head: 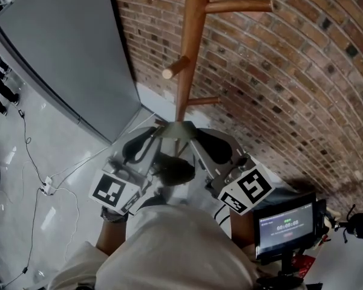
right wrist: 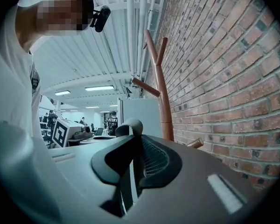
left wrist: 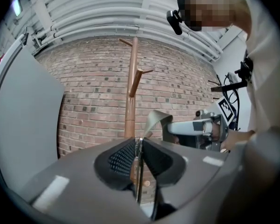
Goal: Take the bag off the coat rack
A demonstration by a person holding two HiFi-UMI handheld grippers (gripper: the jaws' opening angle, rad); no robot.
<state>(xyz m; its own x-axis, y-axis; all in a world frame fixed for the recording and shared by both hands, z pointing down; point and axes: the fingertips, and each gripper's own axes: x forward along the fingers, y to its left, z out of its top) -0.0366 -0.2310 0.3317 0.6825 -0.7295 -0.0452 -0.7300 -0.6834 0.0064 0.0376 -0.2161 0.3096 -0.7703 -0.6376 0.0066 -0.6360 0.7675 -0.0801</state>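
Note:
The wooden coat rack [head: 187, 47] stands against the brick wall, its pegs bare. Both grippers meet low in front of its pole, each shut on the bag's grey-green strap [head: 176, 128]. My left gripper [head: 158, 134] pinches the strap's left end and my right gripper [head: 195, 135] its right end. The dark bag [head: 169, 169] hangs below them, mostly hidden. In the left gripper view the left gripper [left wrist: 139, 158] clamps the thin strap [left wrist: 157, 120], which arches over to the right gripper [left wrist: 196, 127]. In the right gripper view the right gripper [right wrist: 132, 168] clamps the strap [right wrist: 129, 126].
A brick wall [head: 302, 71] curves behind the rack. A tall grey panel [head: 66, 59] stands at the left. Cables and a power strip [head: 47, 189] lie on the pale floor. A small screen on a stand [head: 287, 225] sits at the lower right.

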